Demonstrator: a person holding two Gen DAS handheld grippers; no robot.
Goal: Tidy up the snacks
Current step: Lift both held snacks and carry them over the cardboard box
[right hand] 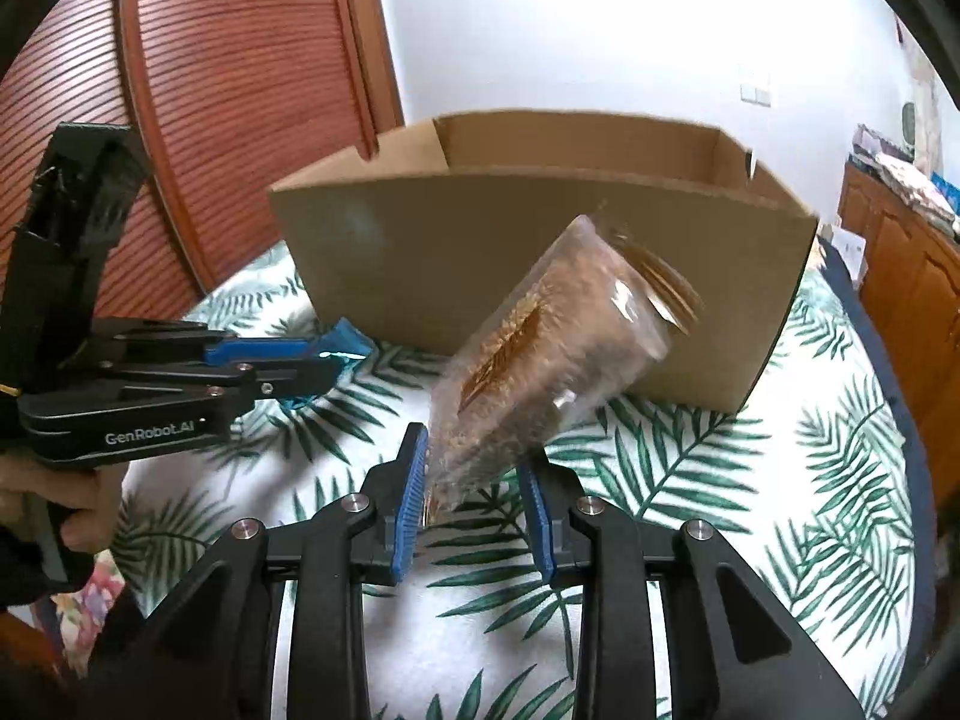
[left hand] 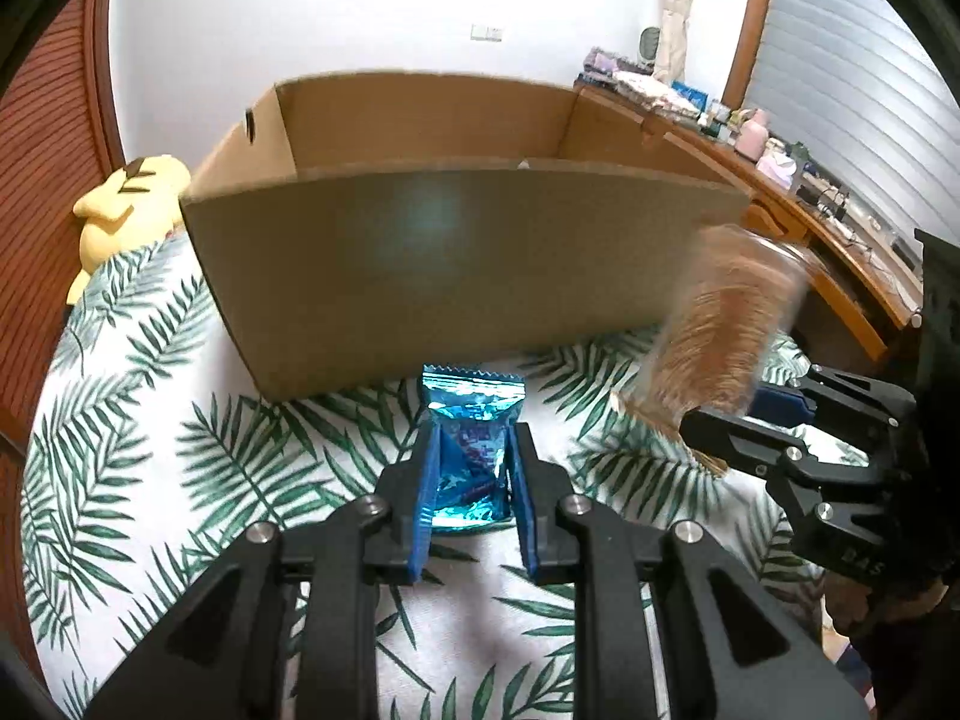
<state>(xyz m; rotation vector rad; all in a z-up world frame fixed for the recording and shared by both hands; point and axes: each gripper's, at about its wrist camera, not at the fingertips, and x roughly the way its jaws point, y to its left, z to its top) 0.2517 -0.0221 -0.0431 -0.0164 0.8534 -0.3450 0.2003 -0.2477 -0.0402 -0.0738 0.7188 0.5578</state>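
A clear bag of brown snack is clamped at its lower end in the right gripper, tilting up toward the cardboard box just beyond it. To its left, the left gripper is closed on a shiny blue packet, also just short of the box's near wall. Both are above a palm-leaf bedspread with open room around. The box's top is open; its contents are hidden. A yellow plush lies far left.
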